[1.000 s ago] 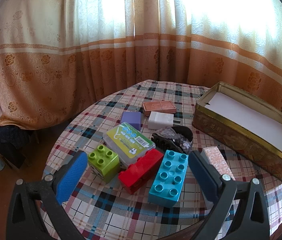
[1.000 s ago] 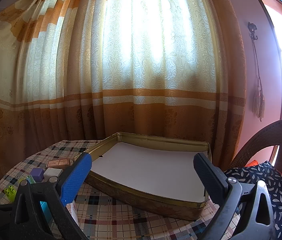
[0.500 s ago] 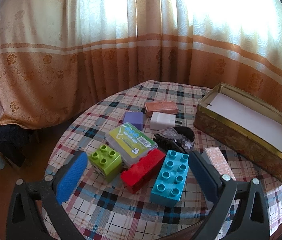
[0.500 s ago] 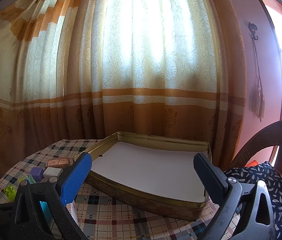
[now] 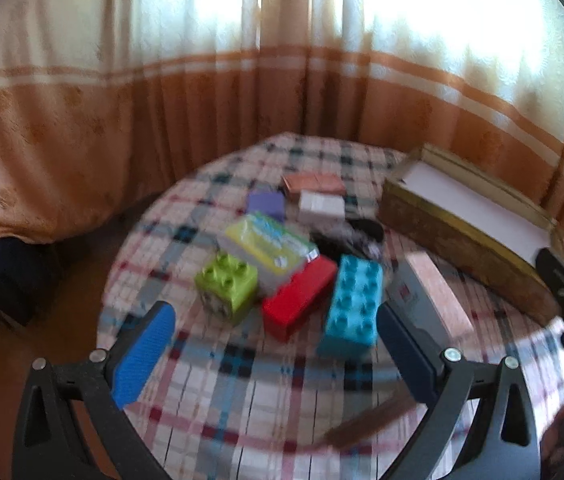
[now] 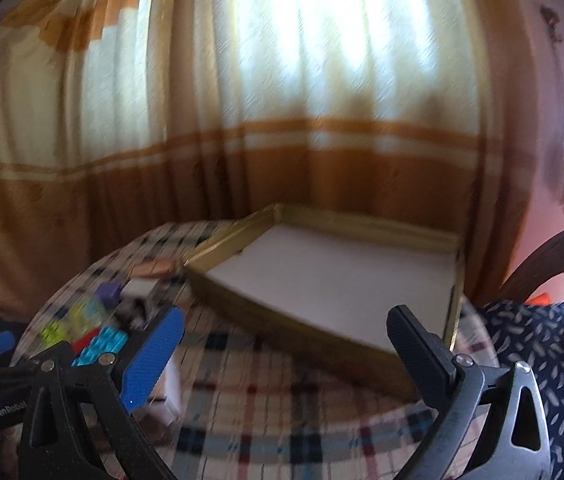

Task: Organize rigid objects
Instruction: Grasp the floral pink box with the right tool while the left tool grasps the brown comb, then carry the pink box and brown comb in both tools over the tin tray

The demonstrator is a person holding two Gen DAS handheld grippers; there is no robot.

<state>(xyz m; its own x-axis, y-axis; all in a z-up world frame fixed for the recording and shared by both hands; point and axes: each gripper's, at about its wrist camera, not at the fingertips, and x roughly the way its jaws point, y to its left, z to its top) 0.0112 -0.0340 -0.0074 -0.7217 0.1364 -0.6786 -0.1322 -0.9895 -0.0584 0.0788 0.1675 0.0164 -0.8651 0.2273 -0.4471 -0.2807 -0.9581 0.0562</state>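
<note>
Left-wrist view: the left gripper (image 5: 274, 354) hangs over the near edge of a round table (image 5: 242, 392) in a plaid cloth, its fingers spread wide with nothing between them. Just ahead of it lies a cluster of toys: a turquoise brick (image 5: 352, 300) nearest the right-hand finger, a red brick (image 5: 298, 294) touching its left side, and a green brick (image 5: 227, 286) further left. The turquoise brick's long axis runs roughly away from the gripper, tilted slightly right, so its short width faces the opening. A pink box (image 5: 436, 294) sits to the right, partly behind the finger. Behind the bricks come a clear plastic case (image 5: 268, 242), a dark object too blurred to name, then a purple block (image 5: 267, 205), a white block (image 5: 321, 207) and a copper-coloured tin (image 5: 314, 184).

Right-wrist view: the right gripper (image 6: 282, 350), also spread wide and holding nothing, points at a shallow gold tray (image 6: 362, 226) lined in white, bare of toys, at the far right of the table. The bricks lie well off to its left.

Judging by position, the left gripper is far nearer the bricks, and the tray lies to their right. Both views are motion-blurred.
</note>
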